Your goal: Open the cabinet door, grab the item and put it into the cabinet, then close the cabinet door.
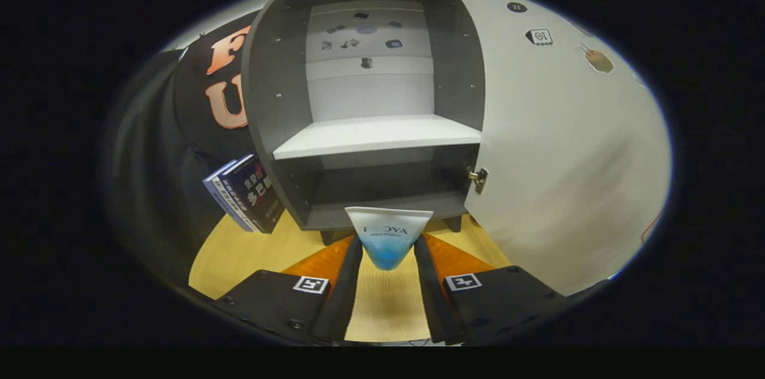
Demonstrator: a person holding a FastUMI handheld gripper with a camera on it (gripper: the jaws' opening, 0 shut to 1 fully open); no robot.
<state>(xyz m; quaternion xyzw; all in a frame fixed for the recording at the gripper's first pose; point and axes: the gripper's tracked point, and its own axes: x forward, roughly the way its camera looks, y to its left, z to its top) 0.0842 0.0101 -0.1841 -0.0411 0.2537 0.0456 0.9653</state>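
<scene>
A dark grey cabinet (pixel 269 98) stands open straight ahead, with a white shelf (pixel 376 135) across its middle and a dark lower compartment below. Its white door (pixel 568 146) is swung wide to the right on a brass hinge (pixel 478 177). My gripper (pixel 388 247) is shut on a white and blue tube (pixel 388 235), held between both fingertips with its flat crimped end up. The tube hangs above the wooden tabletop (pixel 388 301), just in front of the cabinet's lower compartment.
Two blue books (pixel 245 193) lean against the cabinet's left side on the table. Small dark bits lie on the white surface seen deep inside the upper compartment. Black cloth hangs behind on the left.
</scene>
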